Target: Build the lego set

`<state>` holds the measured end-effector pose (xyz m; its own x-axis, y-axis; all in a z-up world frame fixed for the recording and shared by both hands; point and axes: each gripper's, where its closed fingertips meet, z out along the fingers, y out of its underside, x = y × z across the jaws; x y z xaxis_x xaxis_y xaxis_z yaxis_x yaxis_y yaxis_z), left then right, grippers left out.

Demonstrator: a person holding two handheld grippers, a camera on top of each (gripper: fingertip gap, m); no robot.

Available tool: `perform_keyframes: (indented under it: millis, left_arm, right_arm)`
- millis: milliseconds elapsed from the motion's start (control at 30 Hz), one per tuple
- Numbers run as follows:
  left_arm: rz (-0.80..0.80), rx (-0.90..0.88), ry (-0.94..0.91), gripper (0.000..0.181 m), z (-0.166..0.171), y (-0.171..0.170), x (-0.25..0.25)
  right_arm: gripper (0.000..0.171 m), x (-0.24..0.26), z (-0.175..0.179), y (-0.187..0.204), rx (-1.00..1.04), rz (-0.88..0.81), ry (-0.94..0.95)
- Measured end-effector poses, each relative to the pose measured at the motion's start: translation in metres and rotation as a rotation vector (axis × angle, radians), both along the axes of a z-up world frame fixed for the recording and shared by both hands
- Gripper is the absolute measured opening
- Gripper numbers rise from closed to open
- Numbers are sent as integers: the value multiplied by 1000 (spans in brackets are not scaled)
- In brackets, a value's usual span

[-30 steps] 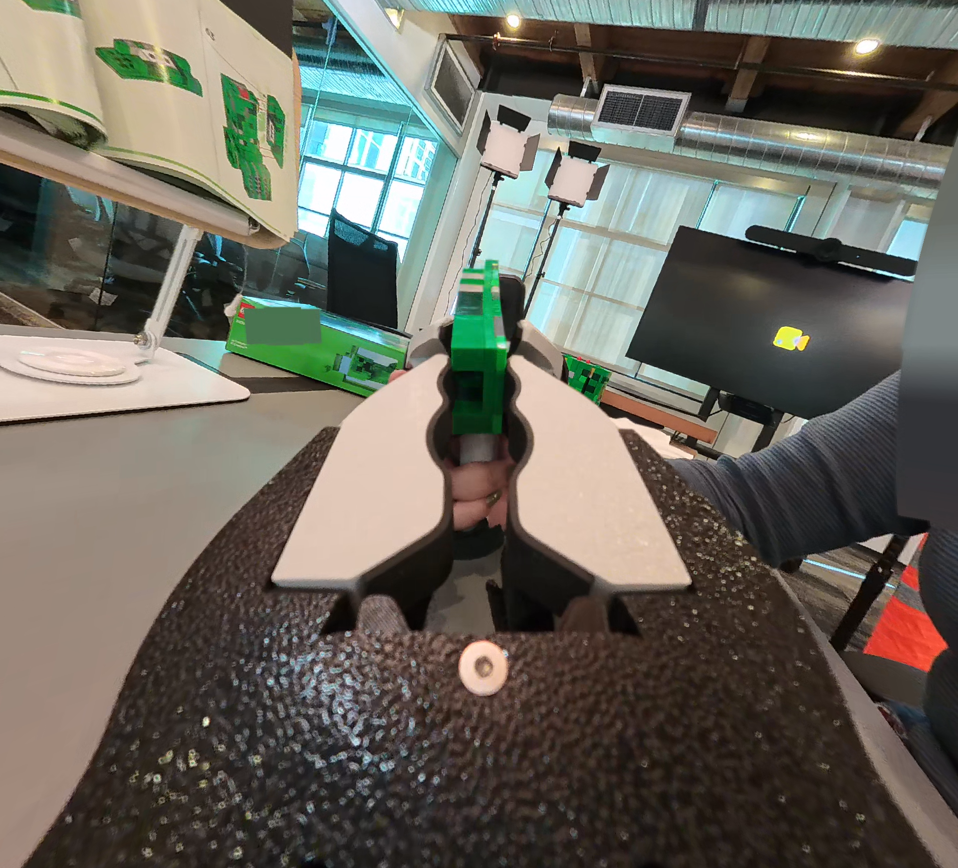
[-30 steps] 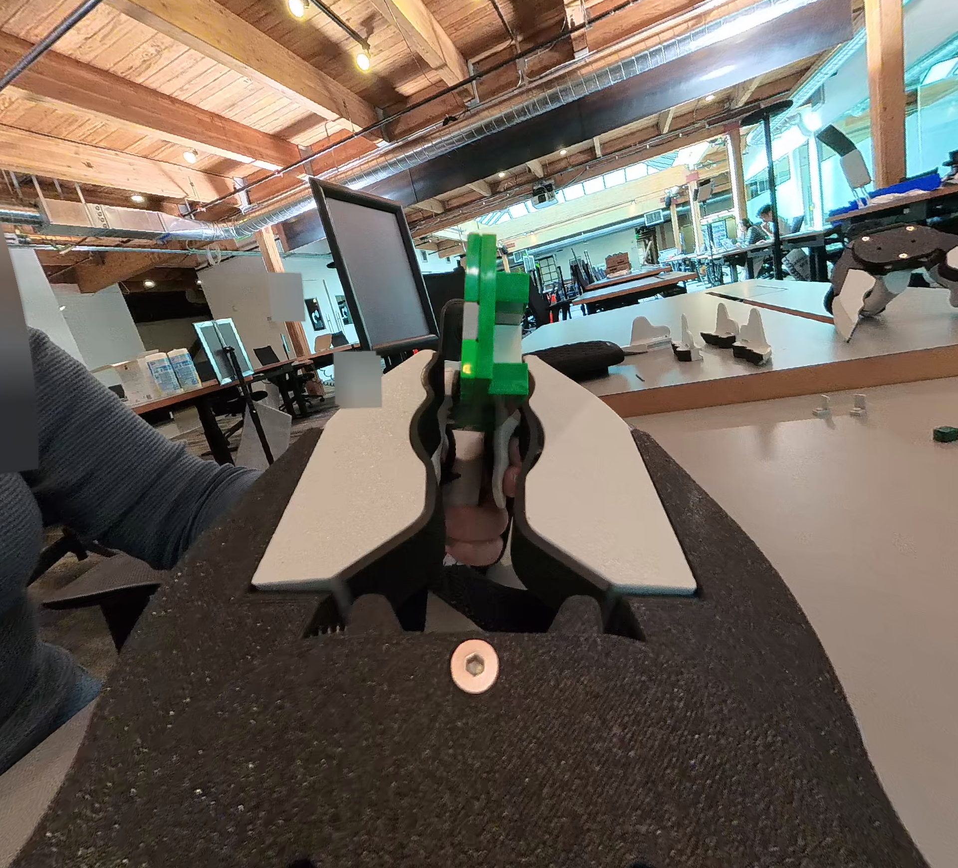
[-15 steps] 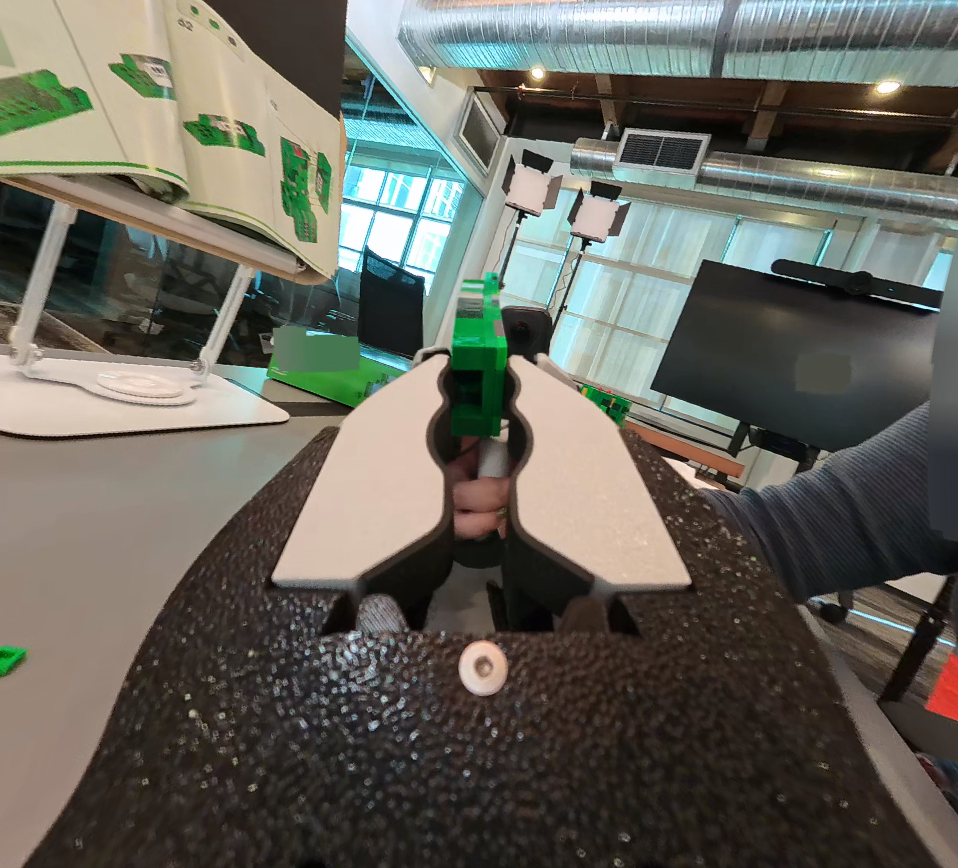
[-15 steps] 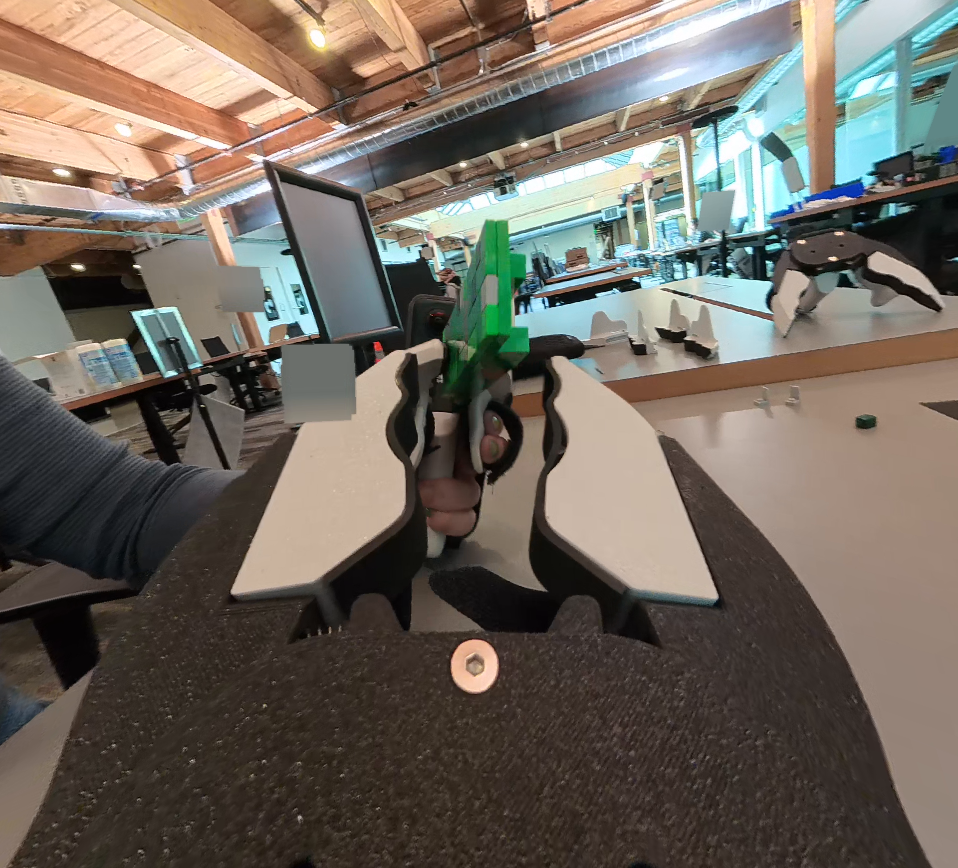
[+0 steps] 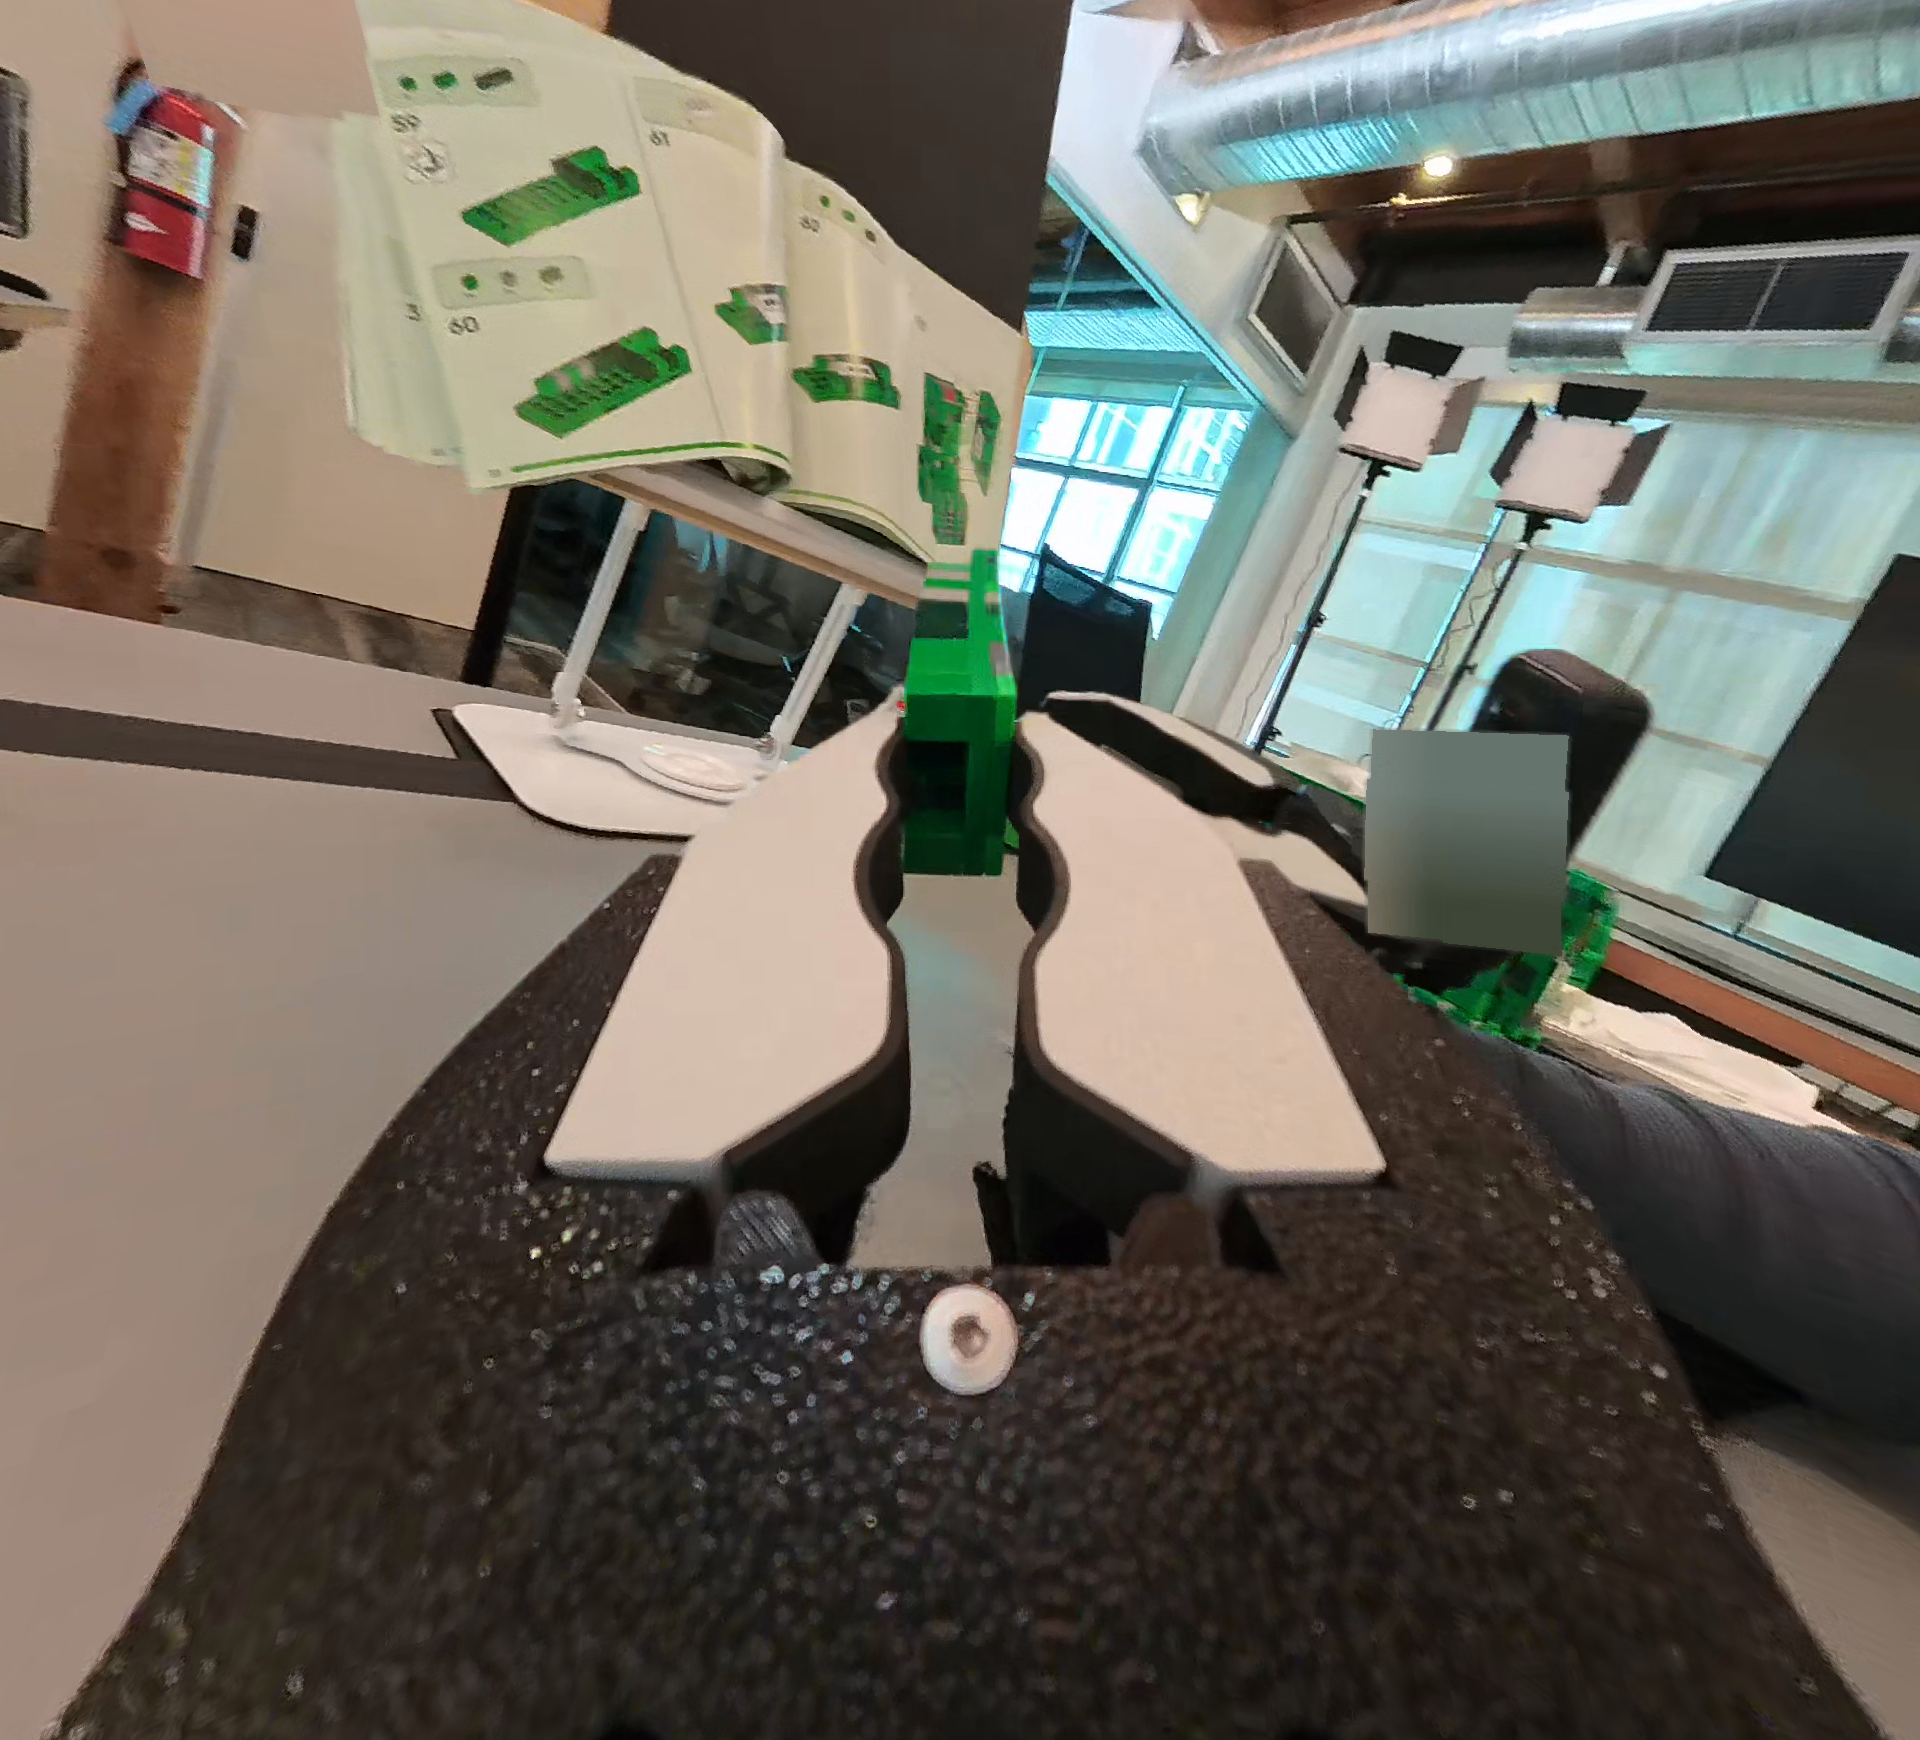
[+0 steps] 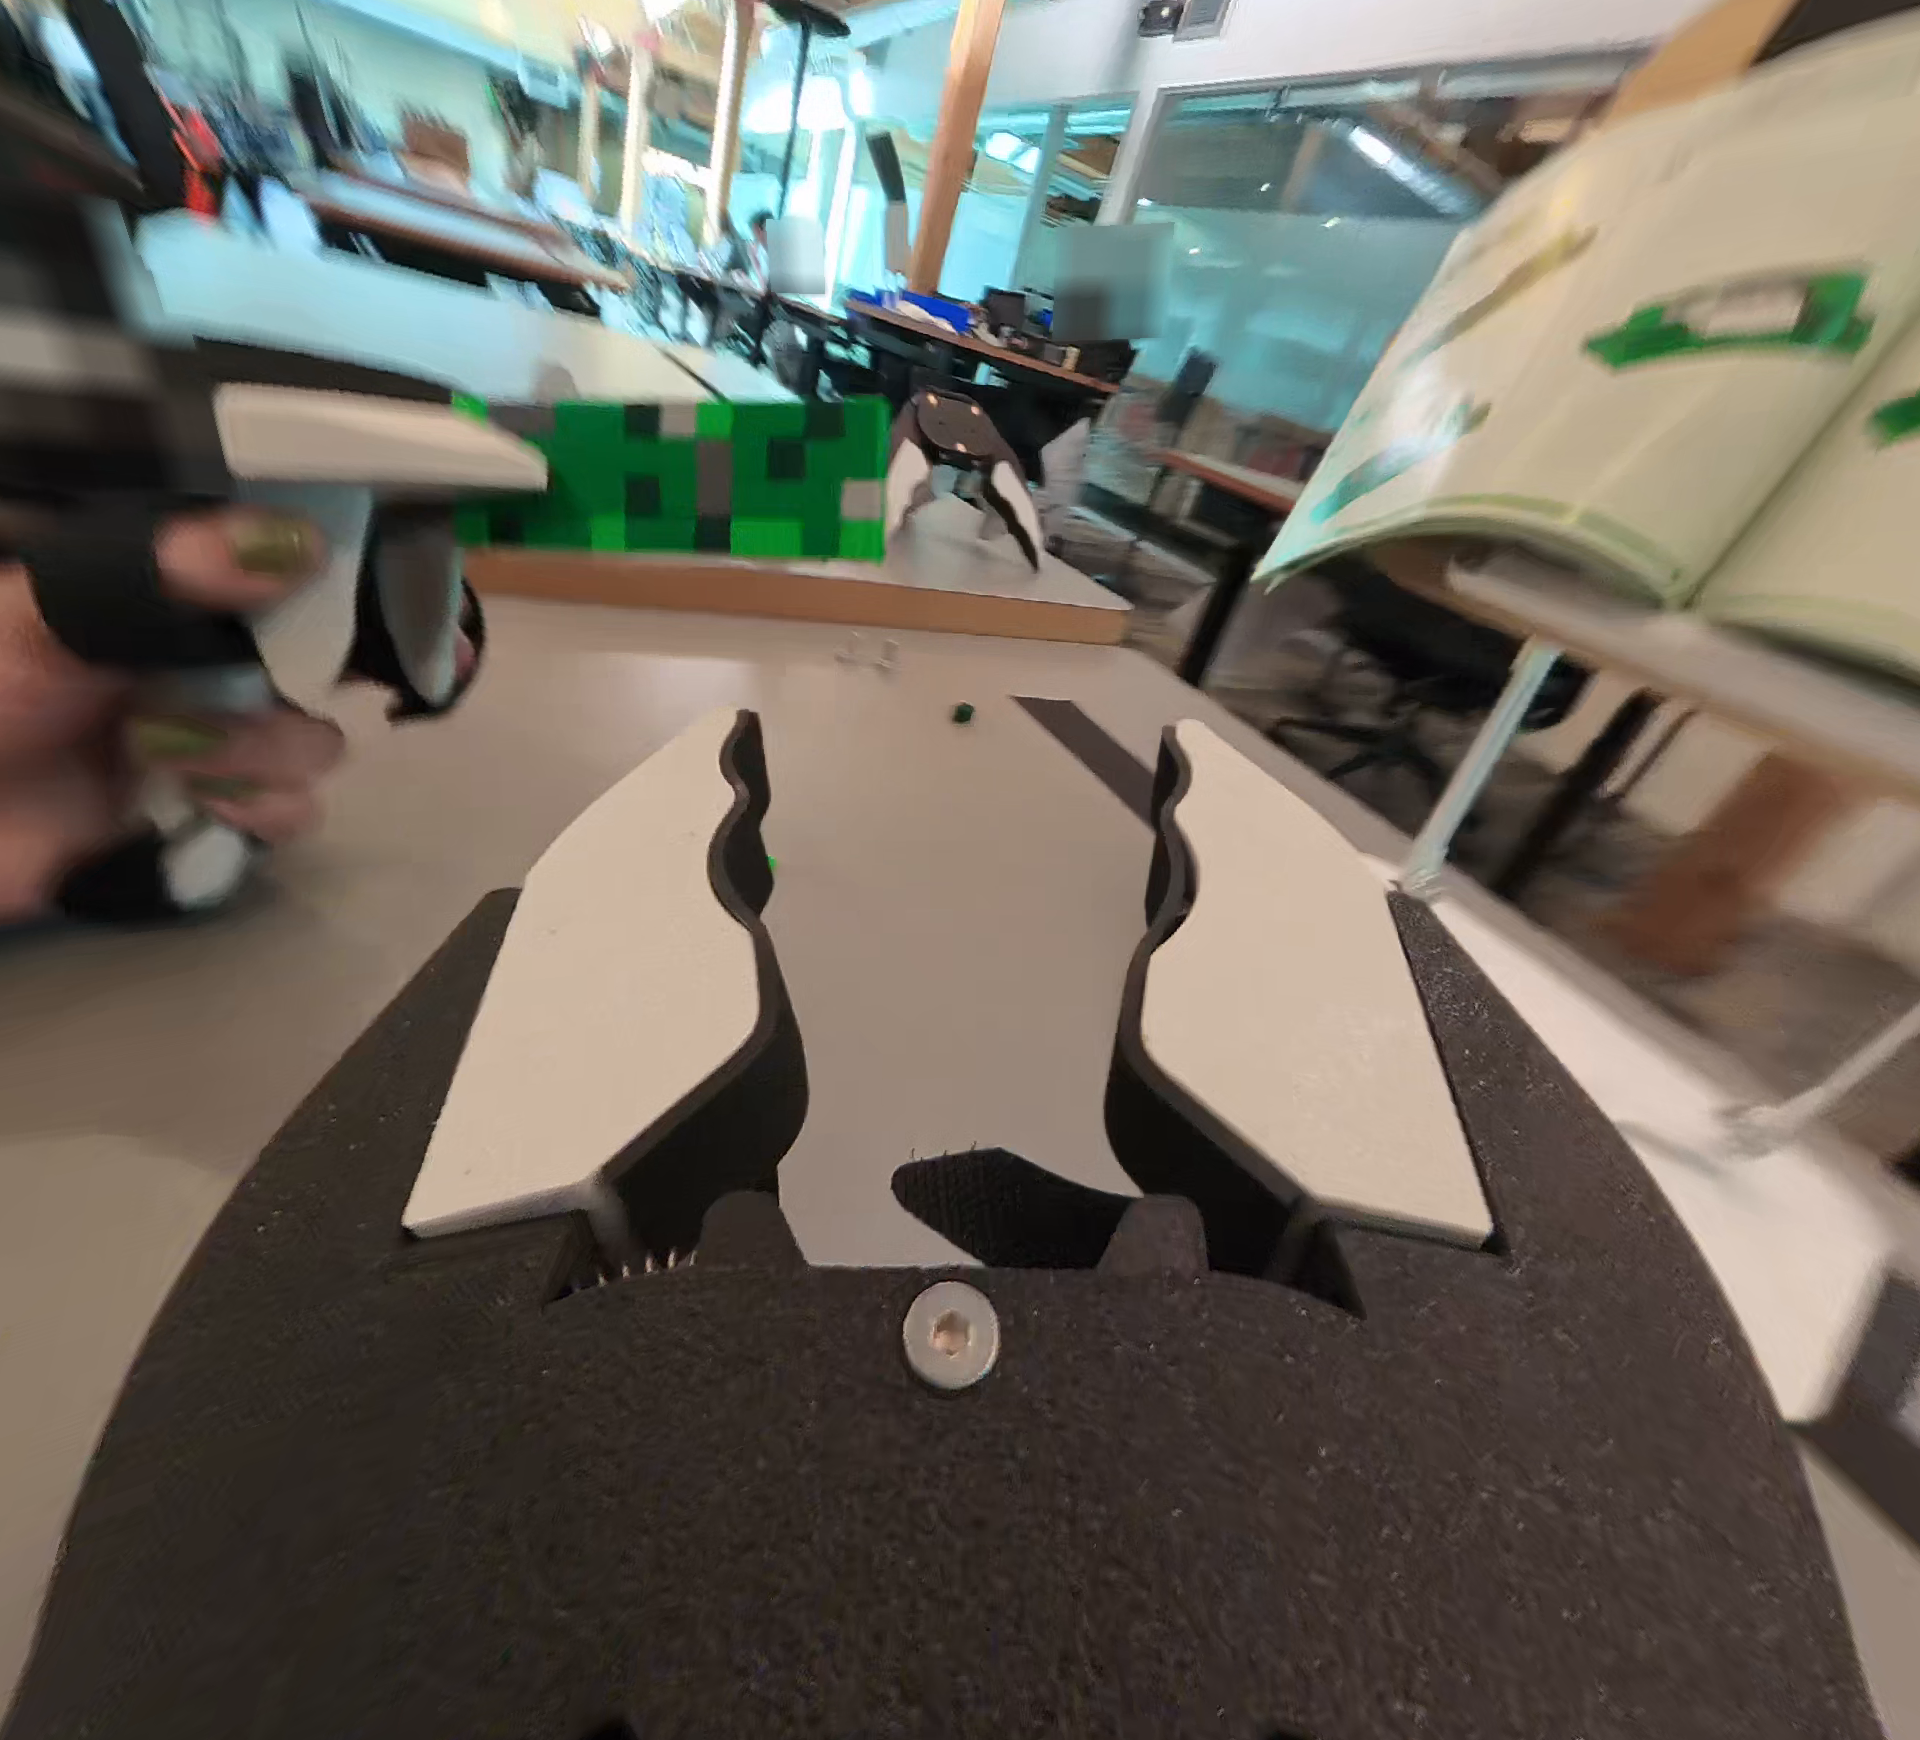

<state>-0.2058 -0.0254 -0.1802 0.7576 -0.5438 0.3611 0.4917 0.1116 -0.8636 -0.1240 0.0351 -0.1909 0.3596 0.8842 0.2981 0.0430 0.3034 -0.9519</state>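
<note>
Gripping the green lego panel (image 5: 954,755) edge-on, the left gripper (image 5: 956,745) has its jaws clenched on it, up above the grey worktop (image 5: 260,911). The right gripper (image 6: 956,786) is spread wide with nothing in it, the instruction booklet (image 6: 1662,402) propped off to its right.

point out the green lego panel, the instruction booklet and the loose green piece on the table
green lego panel (image 6: 707,490), right wrist view, its pixelled flat face
instruction booklet (image 5: 582,256), left wrist view, its open left page
loose green piece (image 6: 961,711), right wrist view, its top
</note>
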Motion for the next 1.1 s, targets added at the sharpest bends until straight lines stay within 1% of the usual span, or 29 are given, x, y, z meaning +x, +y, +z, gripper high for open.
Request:
perform_keyframes:
  millis: [100,133,200,233,467,533,667,733,933,1100]
  left_arm:
    - [39,-32,30,16,-4,2,-2]
    - [45,-44,48,16,-6,3,-1]
    - [46,-56,89,16,-8,4,4]
    - [46,-62,113,16,-9,5,7]
    - [38,-81,288,16,-17,7,31]
    - [37,-75,337,16,-18,7,36]
    - [79,-46,459,16,-20,6,41]
    - [130,-22,552,16,-20,6,43]
    - [378,116,903,16,-12,0,44]
    - [464,188,1087,16,-12,-2,53]
  right_arm:
    - [67,-5,-5,-7,126,-36,-70]
    - [63,-6,-6,-10,171,-42,-86]
    - [47,-7,-6,-17,263,-45,-110]
    - [43,-8,-7,-20,300,-46,-129]
    - [45,-16,-18,-29,466,-59,-237]
    - [45,-16,-17,-31,508,-72,-235]
    - [47,-11,-4,-32,579,-117,-172]
    - [50,-8,-1,-31,593,-129,-152]
    - [55,-7,-2,-31,592,-112,-141]
    - [57,-6,0,-30,580,-118,-125]
